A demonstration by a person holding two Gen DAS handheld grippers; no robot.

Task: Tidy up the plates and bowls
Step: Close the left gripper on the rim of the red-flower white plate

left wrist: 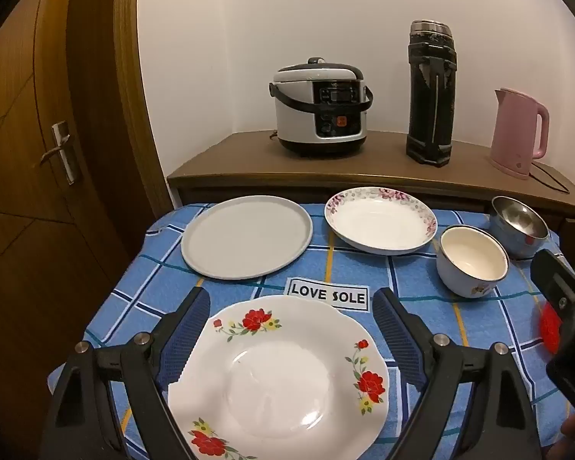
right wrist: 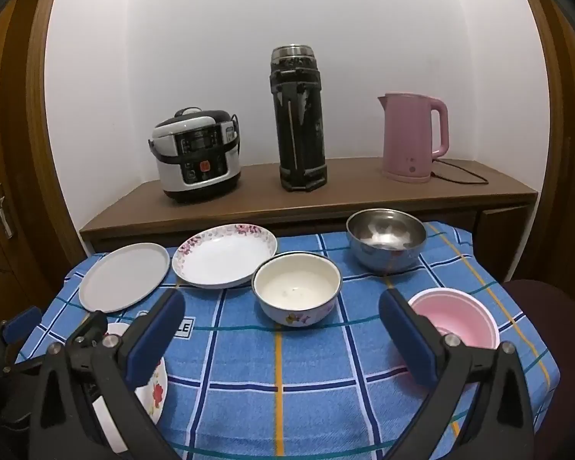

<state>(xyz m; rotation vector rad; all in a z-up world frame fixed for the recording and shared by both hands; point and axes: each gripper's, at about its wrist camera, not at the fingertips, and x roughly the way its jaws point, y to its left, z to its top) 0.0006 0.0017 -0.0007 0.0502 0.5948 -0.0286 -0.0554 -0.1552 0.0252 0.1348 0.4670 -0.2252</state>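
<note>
On the blue checked tablecloth (left wrist: 410, 280) lie a plain grey plate (left wrist: 245, 237), a deep plate with a purple flower rim (left wrist: 379, 220), a white enamel bowl (left wrist: 473, 260) and a steel bowl (left wrist: 519, 224). My left gripper (left wrist: 291, 304) is open, its jaws either side of a white plate with red flowers (left wrist: 280, 375), not touching it. My right gripper (right wrist: 281, 306) is open and empty above the cloth, near the enamel bowl (right wrist: 297, 287). A pink bowl (right wrist: 456, 316) sits just right of its right finger. The steel bowl (right wrist: 385, 237) stands behind.
A wooden sideboard (right wrist: 326, 199) behind the table holds a rice cooker (right wrist: 197, 157), a tall black flask (right wrist: 297, 119) and a pink kettle (right wrist: 414, 138) with its cord. A wooden door (left wrist: 38, 153) is at the left. A dark chair (right wrist: 536, 303) stands at the right.
</note>
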